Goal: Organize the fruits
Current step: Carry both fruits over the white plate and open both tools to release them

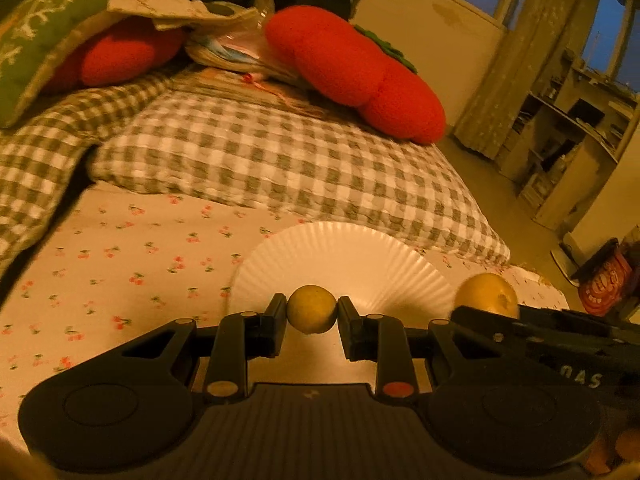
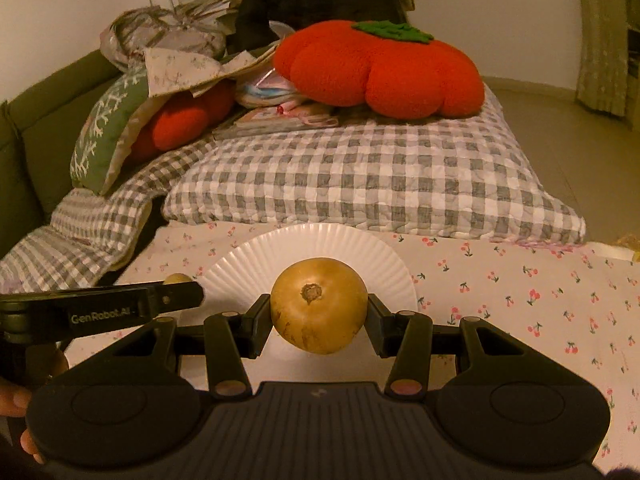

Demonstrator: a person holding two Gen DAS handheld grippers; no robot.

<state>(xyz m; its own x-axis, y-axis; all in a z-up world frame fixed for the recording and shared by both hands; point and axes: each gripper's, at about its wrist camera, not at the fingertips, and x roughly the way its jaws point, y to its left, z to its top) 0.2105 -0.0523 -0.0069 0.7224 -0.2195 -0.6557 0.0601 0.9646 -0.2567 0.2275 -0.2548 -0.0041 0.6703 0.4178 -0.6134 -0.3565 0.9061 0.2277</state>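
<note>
My left gripper is shut on a small round yellow-green fruit, held just above the near rim of a white fluted paper plate. My right gripper is shut on a larger golden-brown round fruit, stem end facing the camera, over the near edge of the same paper plate. In the left wrist view the larger fruit shows to the right, behind the right gripper's black body. In the right wrist view the small fruit peeks out at the left behind the left gripper's finger.
The plate lies on a cherry-print sheet. Behind it sits a grey checked pillow, then a red tomato-shaped cushion, a green cushion and piled cloth. The bed edge and floor lie to the right. A hand grips at lower left.
</note>
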